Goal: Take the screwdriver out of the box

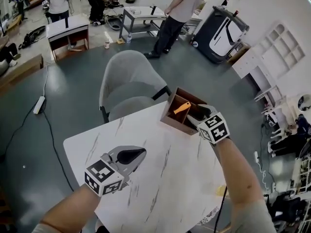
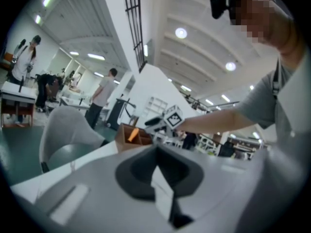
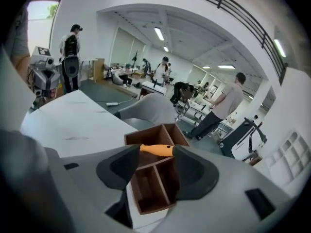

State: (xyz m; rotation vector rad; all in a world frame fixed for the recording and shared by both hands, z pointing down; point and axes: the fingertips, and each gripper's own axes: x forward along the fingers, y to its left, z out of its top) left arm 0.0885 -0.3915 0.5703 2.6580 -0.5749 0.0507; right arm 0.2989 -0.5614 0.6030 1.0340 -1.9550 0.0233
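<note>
A busy workshop hall lies behind, with people standing at benches, and in front a white marbled worktop (image 1: 160, 178) with a grey chair (image 1: 129, 81) pushed up to its far side. At the far right corner of the worktop sits the wooden box (image 1: 171, 122), split into compartments. The screwdriver (image 3: 156, 150) is in it, orange handle up and leaning against a divider.

The right tool (image 1: 198, 113) is right at the box, angled down into it, jaws apart and gripping nothing. From along its jaws the handle lies just ahead and crosswise, running from one jaw toward the other. To my eye the wrist would have to roll so the pads close across the handle, not along it.

The left tool (image 1: 140, 154) hovers low over the near worktop, well away from the box, jaws together and empty.

The shaft and tip are sunk in the compartment, out of sight. I can't tell whether the handle touches either pad.
</note>
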